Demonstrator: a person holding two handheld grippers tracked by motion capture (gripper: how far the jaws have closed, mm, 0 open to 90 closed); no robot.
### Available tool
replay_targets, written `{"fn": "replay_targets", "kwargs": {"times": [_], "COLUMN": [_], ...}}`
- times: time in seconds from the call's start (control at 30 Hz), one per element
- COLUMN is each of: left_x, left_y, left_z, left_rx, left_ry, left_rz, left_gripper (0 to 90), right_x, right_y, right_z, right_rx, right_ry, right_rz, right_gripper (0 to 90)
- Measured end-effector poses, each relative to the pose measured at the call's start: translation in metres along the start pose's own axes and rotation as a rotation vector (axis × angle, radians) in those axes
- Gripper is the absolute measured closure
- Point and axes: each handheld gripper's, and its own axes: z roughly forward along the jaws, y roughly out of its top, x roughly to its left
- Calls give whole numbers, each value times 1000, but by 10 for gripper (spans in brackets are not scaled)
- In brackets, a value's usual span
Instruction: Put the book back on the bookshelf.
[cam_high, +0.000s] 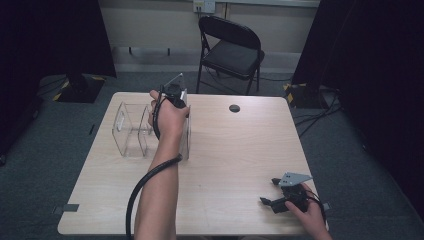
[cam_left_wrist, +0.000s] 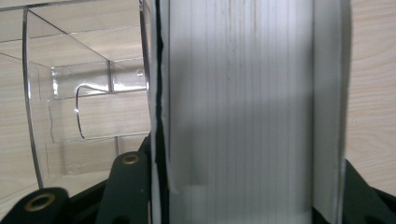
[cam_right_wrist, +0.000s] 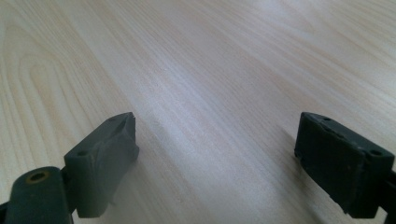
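My left claw (cam_high: 176, 107) is pinching a white panel (cam_left_wrist: 243, 107) that stands on edge beside the clear acrylic box (cam_high: 131, 129), near the far left corner of the bench (cam_high: 235, 160). The panel's long axis runs from the bench's near edge toward its far edge. My right claw (cam_right_wrist: 215, 154) rests spread, holding nothing, at the near right corner
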Motion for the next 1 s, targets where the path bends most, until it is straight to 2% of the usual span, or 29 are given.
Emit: {"fn": "replay_targets", "kwargs": {"times": [0.03, 0.23, 0.27, 0.33, 0.6, 0.63, 0.7, 0.73, 1.0], "left_x": [0, 0, 1, 1, 4, 6, 6, 8, 11], "left_y": [0, -2, -2, -3, -7, -8, -10, -12, -17], "left_z": [-1, -2, -2, -3, -7, -8, -9, -11, -15], "left_rx": [2, -23, -23, -25, -34, -36, -32, -33, -50], "left_ry": [5, -8, -3, -18, -48, -55, -70, -68, -94], "left_rz": [13, 7, 17, 25, 3, 13, -8, 3, 6], "left_gripper": [516, 502, 497, 492, 472, 472, 460, 452, 448], "right_x": [0, 0, 0, 0, 0, 0, 0, 0, 0], "right_y": [0, 0, 0, 0, 0, 0, 0, 0, 0], "right_z": [0, 0, 0, 0, 0, 0, 0, 0, 0], "right_rx": [0, -1, -1, 0, 0, 0, -1, -2, -2], "right_ry": [0, 1, 1, 1, 1, 1, 1, 1, 1], "right_rz": [0, 1, 0, 0, 1, 1, 1, 2, 1], "right_gripper": [121, 121, 121, 121, 121, 121, 121, 121, 121]}}
